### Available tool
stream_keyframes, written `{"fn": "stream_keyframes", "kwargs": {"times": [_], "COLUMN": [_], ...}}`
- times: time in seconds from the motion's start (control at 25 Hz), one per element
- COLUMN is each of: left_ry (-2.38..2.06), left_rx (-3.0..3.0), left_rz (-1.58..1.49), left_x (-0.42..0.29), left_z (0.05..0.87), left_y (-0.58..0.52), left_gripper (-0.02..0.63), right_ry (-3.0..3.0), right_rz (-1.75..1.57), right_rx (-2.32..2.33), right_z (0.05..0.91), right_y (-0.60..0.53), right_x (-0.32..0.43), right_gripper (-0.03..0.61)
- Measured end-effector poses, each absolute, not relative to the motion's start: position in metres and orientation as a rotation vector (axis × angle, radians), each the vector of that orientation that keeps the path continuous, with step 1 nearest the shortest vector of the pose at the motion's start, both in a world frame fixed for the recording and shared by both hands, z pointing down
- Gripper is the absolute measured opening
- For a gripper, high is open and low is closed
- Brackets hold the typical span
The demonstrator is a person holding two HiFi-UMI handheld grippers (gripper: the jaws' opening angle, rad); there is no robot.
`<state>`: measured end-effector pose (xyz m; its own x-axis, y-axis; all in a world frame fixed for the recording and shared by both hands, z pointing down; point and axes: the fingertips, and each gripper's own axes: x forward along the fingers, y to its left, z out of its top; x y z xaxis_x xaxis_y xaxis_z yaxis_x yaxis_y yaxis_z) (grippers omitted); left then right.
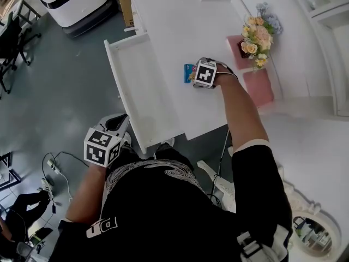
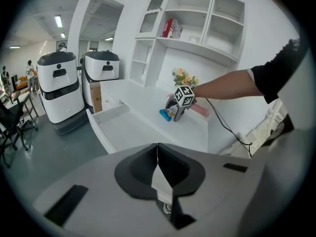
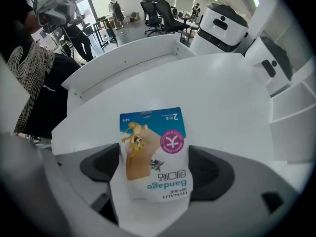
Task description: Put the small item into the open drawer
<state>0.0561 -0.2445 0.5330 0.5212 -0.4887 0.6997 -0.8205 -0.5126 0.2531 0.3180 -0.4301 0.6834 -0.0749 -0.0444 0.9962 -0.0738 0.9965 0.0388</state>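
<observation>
White bench [image 1: 180, 26] surface carries the task's thing: we find the bandage packet [image 1: 189, 72] lying flat on the bench top, near the edge from which the drawer [image 1: 136, 86] is pulled out. The packet is on the bench, not in the drawer.

Right gripper [image 1: 196, 75]: it points straight down over the packet. In the right gripper view, the right gripper [image 3: 157, 167] has its jaws spread wide, one dark pad on each side of the packet [image 3: 153, 152]. The pads stand just beside the packet's long edges and do not pinch it. The packet's blue end points toward the drawer [image 3: 123, 65], and its white printed end lies nearest the camera.

Left gripper [image 1: 121, 119]: we see it held low, off the bench, just beside the near corner of the drawer front and close to the person's body. In the left gripper view, the left gripper [image 2: 157, 157] has its jaws pressed together with nothing between them.

From the left gripper view we also note the drawer [image 2: 123, 130] standing open and the packet [image 2: 165, 114] under the far gripper.

Flowers [image 1: 256, 37] and a pink box [image 1: 259, 86] stand along the bench's far edge, well apart from the drawer.
</observation>
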Motion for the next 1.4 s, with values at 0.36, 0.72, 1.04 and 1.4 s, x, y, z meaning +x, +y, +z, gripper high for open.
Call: {"fn": "stream_keyframes", "kwargs": {"times": [0.36, 0.72, 1.04, 1.4], "left_ry": [-1.058, -1.043, -0.999, -0.957], "left_rx": [2.212, 2.244, 2.304, 2.346], "left_rz": [0.739, 0.724, 0.708, 0.698], "left_x": [0.044, 0.033, 0.025, 0.012], "left_z": [0.528, 0.523, 0.515, 0.510], "left_y": [-0.248, -0.250, -0.252, -0.252], "left_gripper": [0.015, 0.015, 0.015, 0.015], "right_ry": [-1.608, -1.595, -1.648, -1.740], "right_rz": [-0.016, -0.017, 0.047, 0.104], "right_rx": [0.101, 0.149, 0.274, 0.471], "right_z": [0.678, 0.663, 0.641, 0.610], "right_y": [-0.427, -0.423, -0.415, -0.399], "right_x": [0.311, 0.307, 0.298, 0.280], "right_gripper": [0.411, 0.411, 0.410, 0.410]}}
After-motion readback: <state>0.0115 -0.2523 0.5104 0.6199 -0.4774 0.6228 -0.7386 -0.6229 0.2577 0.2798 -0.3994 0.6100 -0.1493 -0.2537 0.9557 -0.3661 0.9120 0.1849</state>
